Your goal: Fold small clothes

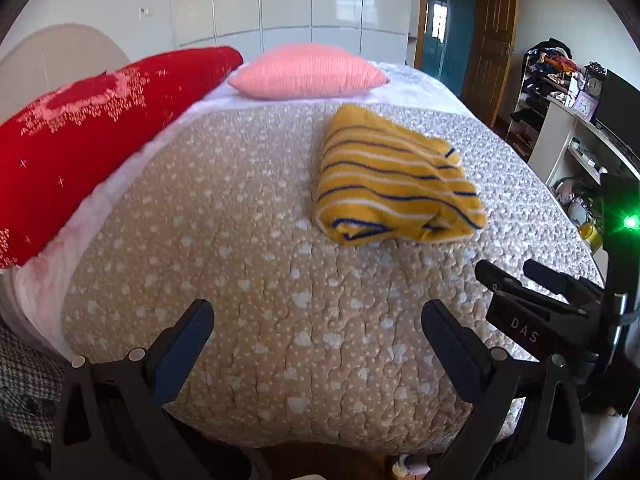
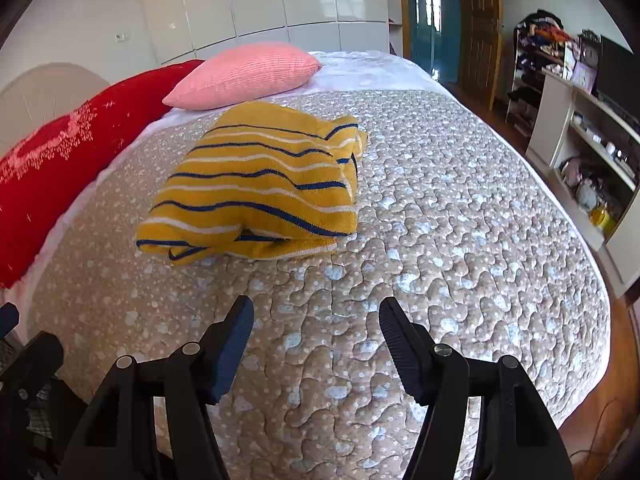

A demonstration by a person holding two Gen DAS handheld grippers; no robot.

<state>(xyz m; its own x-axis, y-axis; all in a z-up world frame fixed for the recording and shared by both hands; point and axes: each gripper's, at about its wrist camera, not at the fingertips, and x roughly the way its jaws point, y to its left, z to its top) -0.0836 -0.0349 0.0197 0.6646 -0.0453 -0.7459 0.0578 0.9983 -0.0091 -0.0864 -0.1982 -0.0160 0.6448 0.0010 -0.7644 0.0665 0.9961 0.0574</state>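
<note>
left cam: yellow striped top [image 1: 394, 178] lies folded on the quilt [image 1: 260, 280], near the pink pillow [image 1: 310, 71]. its long side runs from us twd the pillow, stripes go across. left gripper [image 1: 318, 326] is wide open, holds nothing.

right cam: top [image 2: 256, 184] sits ahead-left. right gripper [image 2: 316, 320] is wide open too, holds nothing, above the quilt [image 2: 440, 240].

bed [image 2: 460, 208] quilted beige; wardrobe [image 1: 280, 0] glossy white | door [image 2: 480, 28] wooden | shelf unit [image 2: 568, 120] white, cluttered
</note>
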